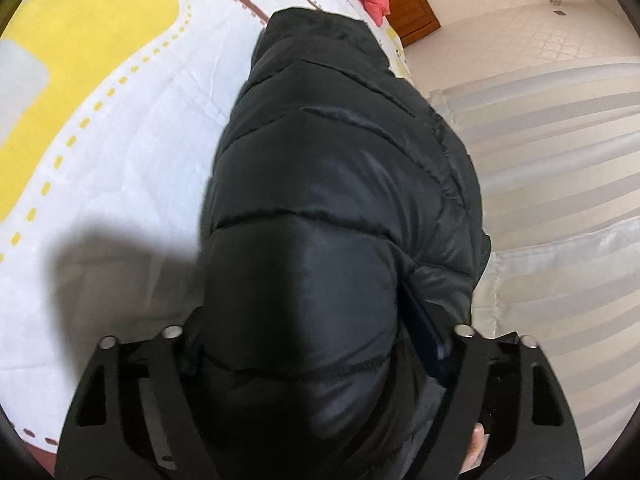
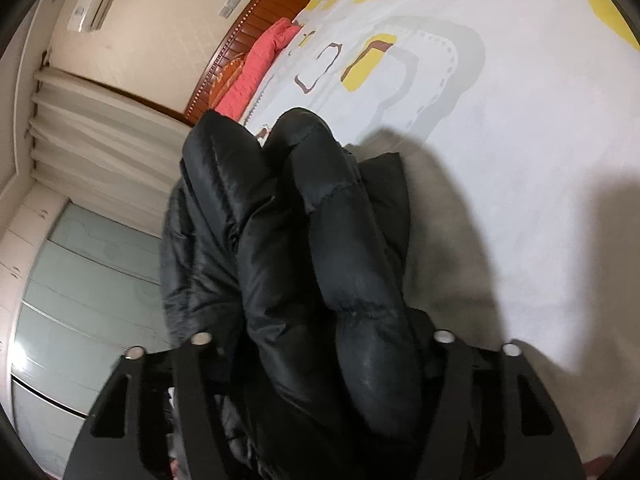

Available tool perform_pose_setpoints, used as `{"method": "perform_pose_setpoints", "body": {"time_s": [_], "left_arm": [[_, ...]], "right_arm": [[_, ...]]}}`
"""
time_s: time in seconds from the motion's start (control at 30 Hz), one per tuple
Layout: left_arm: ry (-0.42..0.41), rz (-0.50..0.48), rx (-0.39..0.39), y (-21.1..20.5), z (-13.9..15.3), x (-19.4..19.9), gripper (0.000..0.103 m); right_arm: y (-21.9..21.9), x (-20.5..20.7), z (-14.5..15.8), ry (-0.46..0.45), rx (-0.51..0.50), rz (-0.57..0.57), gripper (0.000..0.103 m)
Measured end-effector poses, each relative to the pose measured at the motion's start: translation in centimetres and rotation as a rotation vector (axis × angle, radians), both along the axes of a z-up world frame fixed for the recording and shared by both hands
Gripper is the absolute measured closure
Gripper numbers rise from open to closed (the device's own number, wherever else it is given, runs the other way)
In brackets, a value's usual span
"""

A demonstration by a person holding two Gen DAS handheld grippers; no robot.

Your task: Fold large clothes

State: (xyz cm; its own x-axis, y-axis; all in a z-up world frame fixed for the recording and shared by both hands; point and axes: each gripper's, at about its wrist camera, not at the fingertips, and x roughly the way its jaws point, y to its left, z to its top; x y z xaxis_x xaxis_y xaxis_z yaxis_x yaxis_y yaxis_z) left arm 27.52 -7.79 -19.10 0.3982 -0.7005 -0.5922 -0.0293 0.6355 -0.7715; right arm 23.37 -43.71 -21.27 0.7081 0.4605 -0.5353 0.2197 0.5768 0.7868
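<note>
Plainly, both tongs grip the black puffer jacket [image 1: 340, 184]: the left gripper [image 1: 316, 344] has its jaws pinched on a bulging quilted panel, and the right gripper [image 2: 320, 344] clamps bunched folds. It hangs above the white patterned bedspread [image 2: 500, 128], near the bed's edge by the striped curtain [image 1: 560, 168].

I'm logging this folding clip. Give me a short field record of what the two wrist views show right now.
garment: black puffer jacket, bunched, lifted off the bed
left gripper: jaws closed on jacket fabric
right gripper: jaws closed on jacket fabric
surface: white bedspread with yellow patches
background: red pillow, wooden headboard, curtain
</note>
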Motion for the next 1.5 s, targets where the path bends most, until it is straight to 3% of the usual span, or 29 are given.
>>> {"method": "perform_pose_setpoints", "body": {"time_s": [0.23,0.57,0.67,0.77,0.87,1.0,1.17,1.33,1.5], "left_arm": [[-0.057,0.021,0.04,2.4,2.5,0.9,0.04],[-0.086,0.112,0.105,10.2,5.8,5.6,0.041],[-0.082,0.122,0.123,11.2,5.4,6.5,0.041],[-0.027,0.129,0.117,12.3,3.0,7.4,0.04],[-0.029,0.125,0.108,12.5,1.6,7.5,0.035],[-0.028,0.126,0.078,13.2,1.5,7.5,0.027],[0.01,0.148,0.024,15.5,2.1,6.6,0.024],[0.031,0.189,0.006,16.5,1.8,8.3,0.019],[0.006,0.243,0.056,16.5,2.3,9.1,0.012]], "right_arm": [[2.5,1.0,1.8,-0.043,0.048,0.007,0.06],[11.0,9.7,2.4,-0.082,0.166,0.101,0.061],[13.0,11.5,1.6,-0.068,0.183,0.115,0.061],[14.0,12.7,-0.1,-0.029,0.169,0.113,0.061],[13.8,12.6,-1.2,-0.031,0.191,0.11,0.061],[13.9,12.3,-0.3,-0.031,0.139,0.133,0.049],[13.1,12.3,1.4,-0.024,0.08,0.165,0.033],[12.5,13.6,3.1,-0.041,0.053,0.143,0.028],[12.5,16.9,3.4,-0.03,0.052,0.126,0.027]]}}
